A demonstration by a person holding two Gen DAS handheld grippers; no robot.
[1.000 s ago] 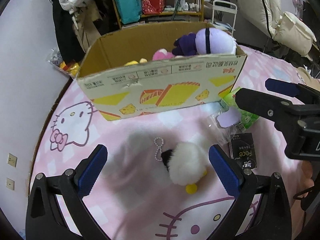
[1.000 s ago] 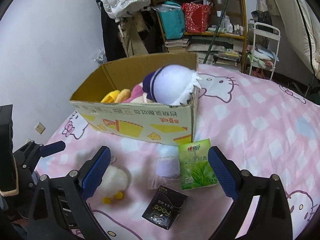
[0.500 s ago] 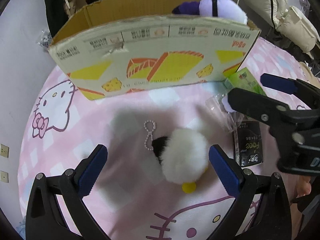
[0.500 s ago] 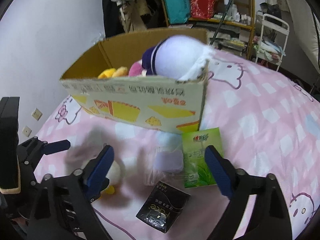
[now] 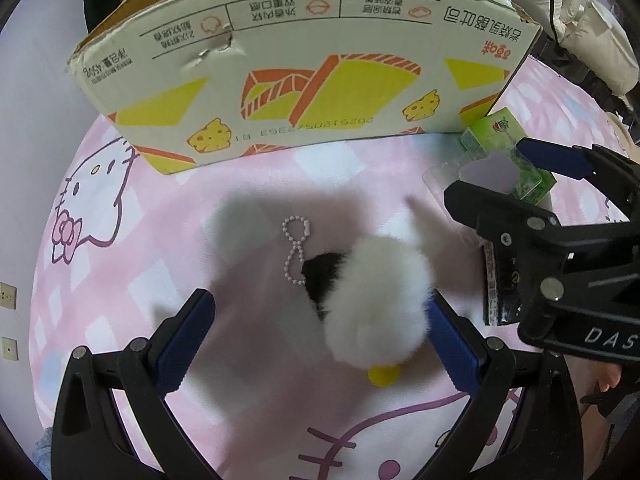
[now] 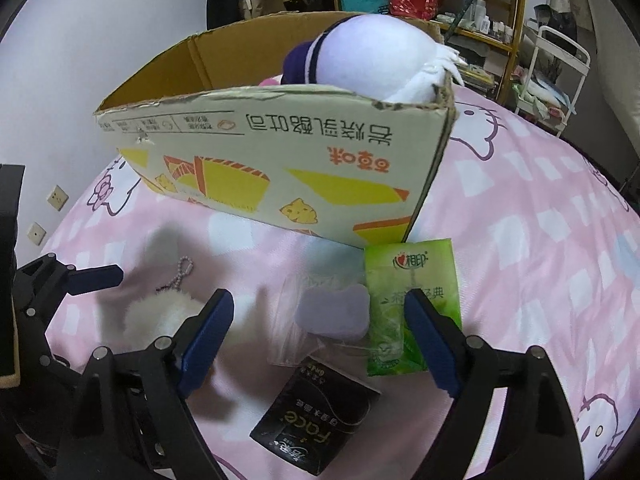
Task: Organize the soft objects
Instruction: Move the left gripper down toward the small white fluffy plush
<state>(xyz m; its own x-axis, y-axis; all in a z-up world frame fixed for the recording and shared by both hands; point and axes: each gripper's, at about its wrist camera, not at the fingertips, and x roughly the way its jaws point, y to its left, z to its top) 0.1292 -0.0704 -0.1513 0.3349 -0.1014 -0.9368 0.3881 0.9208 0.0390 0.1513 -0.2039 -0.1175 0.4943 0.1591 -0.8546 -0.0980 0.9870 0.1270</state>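
Pick step: my L gripper (image 5: pixel 318 334) apart around white plush (image 5: pixel 376 304); R gripper (image 6: pixel 316 340) apart, idle. Next: clamp, lift to box (image 5: pixel 304 76), 12 o'clock.

Green tissue pack (image 6: pixel 412 304) beside black packet (image 6: pixel 316 420); pink bedsheet (image 6: pixel 540 240).

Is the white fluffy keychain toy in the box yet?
Out. The white fluffy toy lies on the bedspread before the cardboard box.

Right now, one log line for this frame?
left claw: open, straddling white fluffy keychain | right claw: open, over bagged purple sponge | cardboard box: holds plush | phase: pre-grasp
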